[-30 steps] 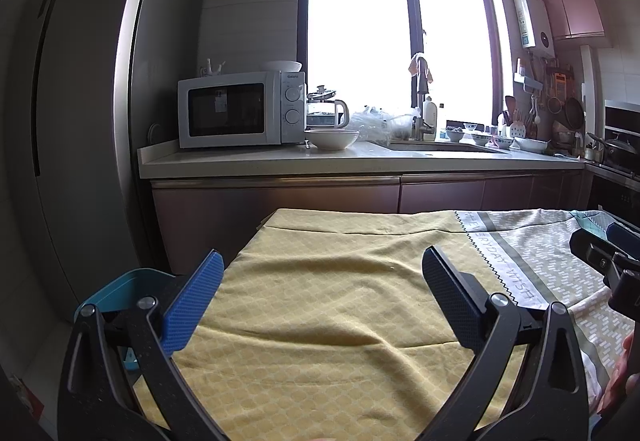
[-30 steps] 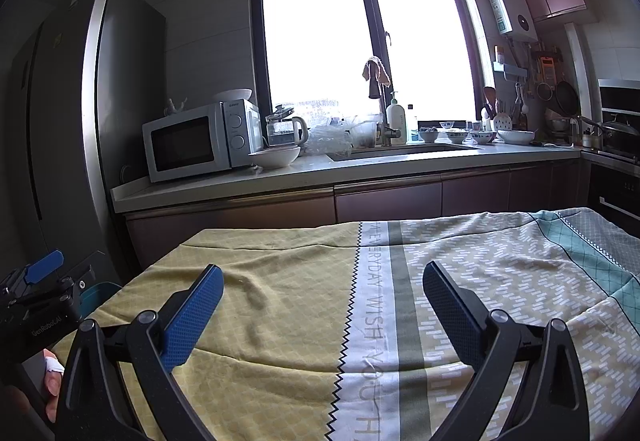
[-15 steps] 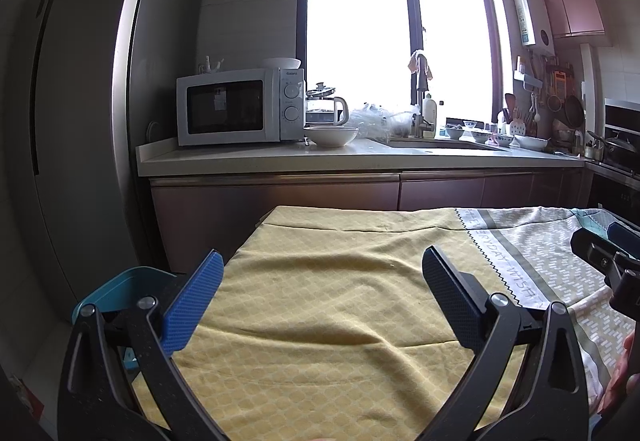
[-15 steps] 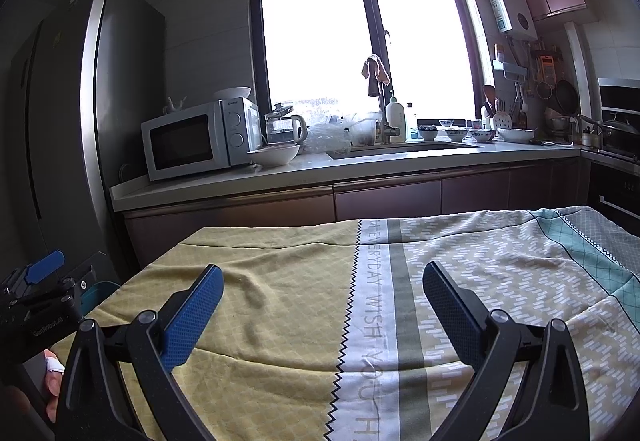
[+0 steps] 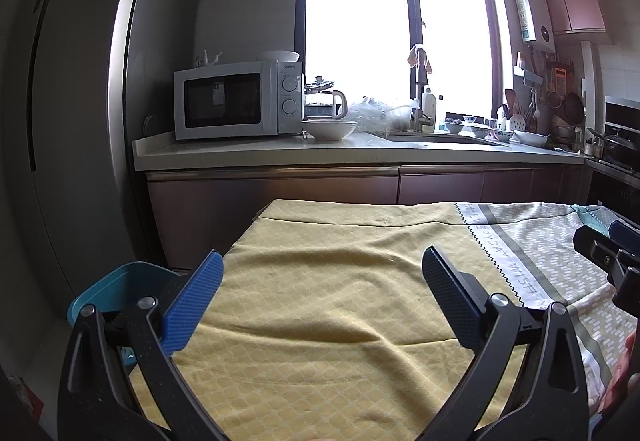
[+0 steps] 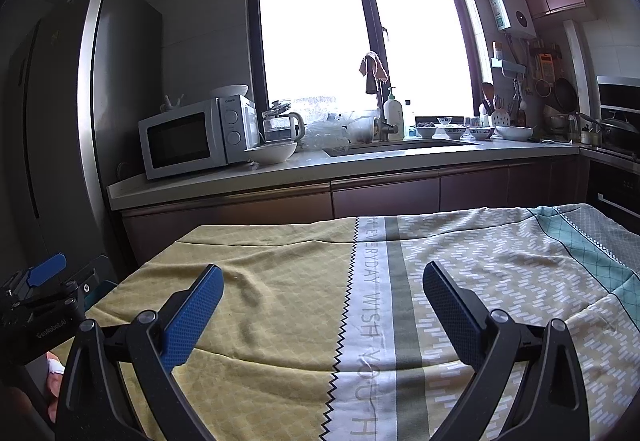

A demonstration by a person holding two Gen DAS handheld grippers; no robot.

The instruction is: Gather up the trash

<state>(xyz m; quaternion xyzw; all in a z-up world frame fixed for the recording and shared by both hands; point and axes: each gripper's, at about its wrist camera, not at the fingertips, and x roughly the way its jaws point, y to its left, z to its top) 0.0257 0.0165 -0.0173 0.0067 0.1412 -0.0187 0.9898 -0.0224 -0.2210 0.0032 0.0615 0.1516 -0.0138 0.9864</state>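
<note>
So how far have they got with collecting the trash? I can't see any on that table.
Nothing shows as done. Both the left gripper and the right gripper hang over the tablecloth with jaws open and empty. No trash shows on the cloth. A blue bin sits at the table's left edge; its inside is hidden. The crumpled plastic bags on the counter may be the target, which is a guess.

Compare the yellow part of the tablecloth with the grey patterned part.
The yellow part carries a faint lattice print; the grey patterned part has small white dashes. The yellow part lies toward the fridge side, under the left claw; the grey part lies toward the stove side, partly under the right claw. A white lettered band divides them. Both are wrinkled and bare of trash.
</note>
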